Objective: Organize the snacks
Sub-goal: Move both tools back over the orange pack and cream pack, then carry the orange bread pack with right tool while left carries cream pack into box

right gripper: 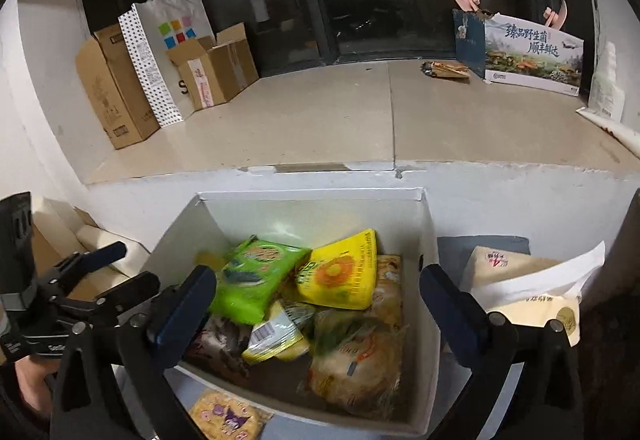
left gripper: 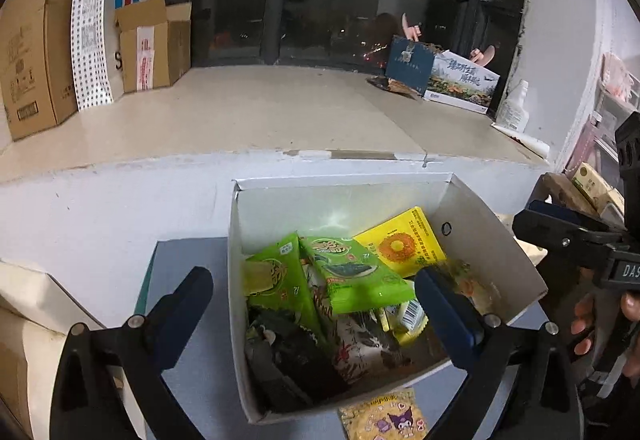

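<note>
A white open box (left gripper: 492, 240) (right gripper: 430, 360) holds several snack packets: green packs (left gripper: 352, 272) (right gripper: 252, 280), a yellow sunflower pack (left gripper: 404, 240) (right gripper: 340, 276), a clear bag of pale snacks (right gripper: 360, 364) and dark packs (left gripper: 288, 360). A small yellow cartoon packet (left gripper: 384, 418) (right gripper: 226, 420) lies on the grey table just in front of the box. My left gripper (left gripper: 316, 304) is open and empty over the box's left half. My right gripper (right gripper: 320, 300) is open and empty over the box; it also shows at the right of the left wrist view (left gripper: 560, 224).
A white ledge (left gripper: 280, 112) runs behind the box, with cardboard boxes (left gripper: 36, 48), a paper bag (right gripper: 168, 52) and a printed carton (right gripper: 532, 52) on it. A tissue pack (right gripper: 528, 292) lies right of the box. A beige box (left gripper: 24, 320) stands left.
</note>
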`<state>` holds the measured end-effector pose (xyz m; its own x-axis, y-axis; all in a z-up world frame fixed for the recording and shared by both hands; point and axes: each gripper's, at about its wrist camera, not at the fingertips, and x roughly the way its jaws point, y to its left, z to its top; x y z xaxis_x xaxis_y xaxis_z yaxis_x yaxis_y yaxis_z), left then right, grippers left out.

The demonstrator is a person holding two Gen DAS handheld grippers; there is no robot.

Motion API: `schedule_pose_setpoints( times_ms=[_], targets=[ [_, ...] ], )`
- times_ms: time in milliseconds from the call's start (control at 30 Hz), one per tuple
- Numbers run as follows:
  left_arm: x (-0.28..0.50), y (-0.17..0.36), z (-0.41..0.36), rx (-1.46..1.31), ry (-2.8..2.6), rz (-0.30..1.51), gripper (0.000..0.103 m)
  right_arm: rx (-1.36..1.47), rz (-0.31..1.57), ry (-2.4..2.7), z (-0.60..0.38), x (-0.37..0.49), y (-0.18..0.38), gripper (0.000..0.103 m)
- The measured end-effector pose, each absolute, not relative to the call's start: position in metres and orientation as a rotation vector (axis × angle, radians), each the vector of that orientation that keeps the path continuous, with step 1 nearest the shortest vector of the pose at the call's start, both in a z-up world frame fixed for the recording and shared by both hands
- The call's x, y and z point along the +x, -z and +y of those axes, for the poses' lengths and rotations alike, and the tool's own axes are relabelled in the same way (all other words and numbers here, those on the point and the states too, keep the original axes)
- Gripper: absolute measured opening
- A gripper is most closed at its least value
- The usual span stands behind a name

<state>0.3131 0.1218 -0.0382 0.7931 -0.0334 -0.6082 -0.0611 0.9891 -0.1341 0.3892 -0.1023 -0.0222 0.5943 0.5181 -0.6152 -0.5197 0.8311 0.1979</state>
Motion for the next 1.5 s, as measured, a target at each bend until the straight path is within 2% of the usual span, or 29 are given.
schedule_pose_setpoints(
  times_ms=[200,367,733,933,1233,1500],
  targets=[
    [0.259,0.017,0.104,-0.113,0.072,0.596,0.103,-0.070,0.620,-0.678,-0.116,0.332,0.003,0.103],
    [0.188,0.014,0.083,-0.064,0.111,0.539,0.103,-0.118,0.562,-0.746,-0.146,0.261,0.010,0.103],
    [0.070,0.066,0.060,-0.126,0.131,0.562,0.103,-0.181,0.650,-0.889,-0.190,0.142,0.091,0.103],
    [0.040,0.079,0.055,-0.145,0.156,0.568,0.103,-0.308,0.702,-0.993,-0.163,0.144,0.119,0.103],
    [0.029,0.081,0.052,-0.118,0.190,0.565,0.103,-0.544,0.821,-1.115,-0.080,0.196,0.156,0.103],
    [0.031,0.089,0.060,-0.139,0.190,0.584,0.103,-0.603,0.912,-1.150,-0.048,0.224,0.178,0.103]
  ],
)
